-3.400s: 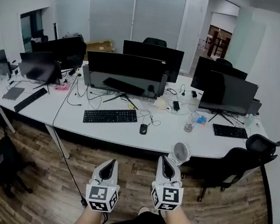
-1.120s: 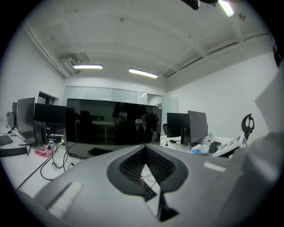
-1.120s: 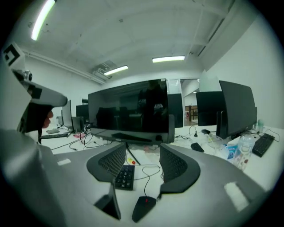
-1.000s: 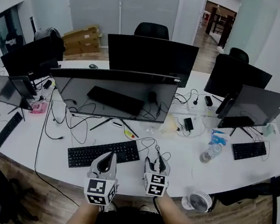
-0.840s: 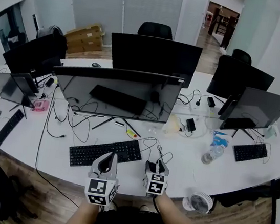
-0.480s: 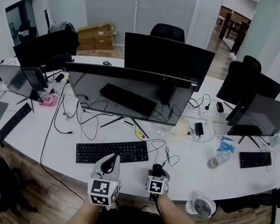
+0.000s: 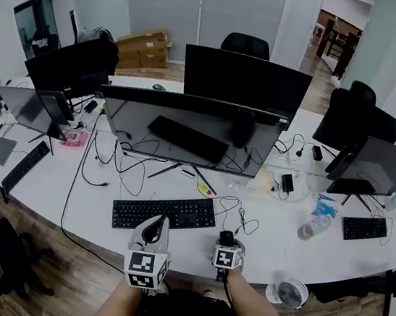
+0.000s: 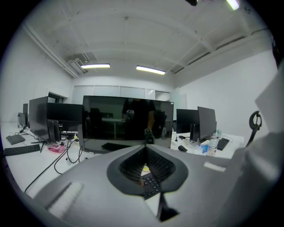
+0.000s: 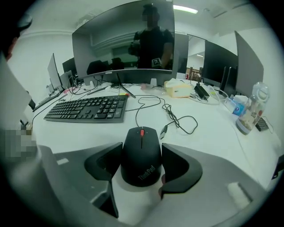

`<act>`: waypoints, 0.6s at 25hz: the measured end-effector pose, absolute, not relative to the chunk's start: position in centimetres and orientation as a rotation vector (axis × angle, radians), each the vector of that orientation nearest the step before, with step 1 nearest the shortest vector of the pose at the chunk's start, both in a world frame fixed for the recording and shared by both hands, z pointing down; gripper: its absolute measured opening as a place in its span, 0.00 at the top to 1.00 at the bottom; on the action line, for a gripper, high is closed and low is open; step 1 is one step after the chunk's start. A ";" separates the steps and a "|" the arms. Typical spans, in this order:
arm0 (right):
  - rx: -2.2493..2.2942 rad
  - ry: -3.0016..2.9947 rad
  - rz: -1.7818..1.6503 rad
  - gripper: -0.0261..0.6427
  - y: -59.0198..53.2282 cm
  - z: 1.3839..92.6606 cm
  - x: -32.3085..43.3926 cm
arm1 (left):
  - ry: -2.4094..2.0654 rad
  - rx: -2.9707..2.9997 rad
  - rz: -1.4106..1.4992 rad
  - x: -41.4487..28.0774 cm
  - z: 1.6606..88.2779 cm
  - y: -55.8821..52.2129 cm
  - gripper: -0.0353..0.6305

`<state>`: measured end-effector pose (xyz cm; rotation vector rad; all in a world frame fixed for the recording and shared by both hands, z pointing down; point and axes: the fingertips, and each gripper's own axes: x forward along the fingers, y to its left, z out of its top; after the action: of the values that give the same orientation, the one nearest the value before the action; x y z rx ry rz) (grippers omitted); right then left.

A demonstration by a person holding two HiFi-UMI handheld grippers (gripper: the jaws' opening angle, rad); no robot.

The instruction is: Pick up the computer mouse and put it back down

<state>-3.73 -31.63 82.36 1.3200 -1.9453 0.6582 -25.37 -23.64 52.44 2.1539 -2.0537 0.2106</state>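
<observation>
- At the near edge of the white desk (image 7: 279, 254), right of the black keyboard (image 7: 164, 213), the black computer mouse (image 9: 141, 162) sits flat on the surface. Its red scroll wheel faces the big monitor (image 7: 188, 127).
- On either side of the mouse stands a jaw of the right gripper (image 9: 142, 150). The jaws are spread wide and have just been opening, with the mouse between them. The pads sit just beside its flanks without squeezing, so the mouse is released, not grasped.
- From the mouse's front a thin cable (image 9: 148, 99) runs back across the desk. A second cable with a loose plug (image 9: 163, 131) lies just to its right.
- Left of the mouse, the left gripper (image 8: 146, 145) is held near the desk's front edge by the keyboard. Its jaws are clenched tip to tip with nothing in them.
- Farther right, a plastic bottle (image 7: 313, 226) stands on the desk, and a small fan (image 7: 290, 292) shows past the near edge.
</observation>
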 end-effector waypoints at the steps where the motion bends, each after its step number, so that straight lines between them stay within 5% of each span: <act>1: 1.313 -1.949 0.656 0.57 -31.6 82.2 -3.8 | -2.054 2.153 0.211 -25.4 52.4 -23.7 0.87; 15: 1.453 -2.163 0.451 0.57 -34.1 71.0 -1.6 | -2.003 2.211 0.213 -23.6 52.5 -25.8 0.87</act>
<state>-1.61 -34.09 71.04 1.4534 -2.1634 0.4507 -23.63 -25.79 52.50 2.2109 -2.0025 0.2131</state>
